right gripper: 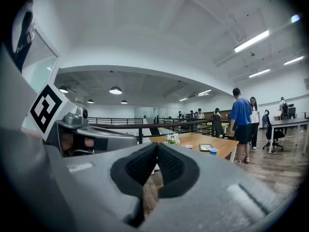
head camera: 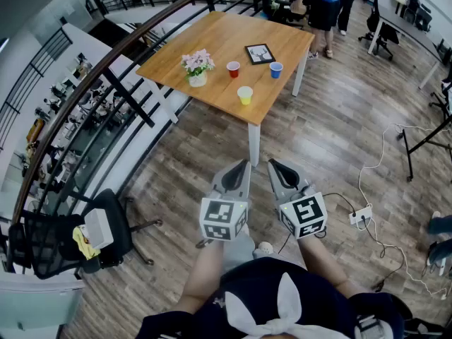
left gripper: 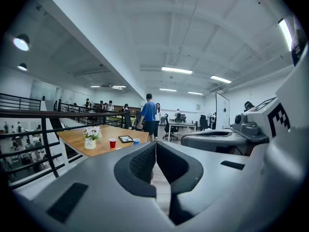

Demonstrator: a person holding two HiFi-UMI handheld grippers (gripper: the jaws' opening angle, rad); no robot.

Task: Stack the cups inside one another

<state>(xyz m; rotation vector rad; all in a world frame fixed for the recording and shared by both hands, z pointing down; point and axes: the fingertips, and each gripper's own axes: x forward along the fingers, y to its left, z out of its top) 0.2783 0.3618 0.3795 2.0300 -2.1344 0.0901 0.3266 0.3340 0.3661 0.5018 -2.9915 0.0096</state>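
Observation:
Three cups stand apart on a wooden table [head camera: 212, 48] some way ahead: a red cup [head camera: 233, 69], a blue cup [head camera: 276, 70] and a yellow cup [head camera: 245, 95] nearest the front corner. The red cup [left gripper: 112, 143] and blue cup [left gripper: 136, 141] also show in the left gripper view; the blue cup [right gripper: 213, 151] shows in the right gripper view. My left gripper [head camera: 242, 165] and right gripper [head camera: 274, 165] are held side by side over the floor, well short of the table. Both are shut with nothing between their jaws.
A white pot of flowers [head camera: 197, 67] and a framed picture [head camera: 260, 54] sit on the table. A black railing [head camera: 134, 83] runs along the left. People [head camera: 323, 2] stand behind the table. An office chair [head camera: 70, 239] is at the lower left; cables and a power strip [head camera: 361, 215] lie on the right.

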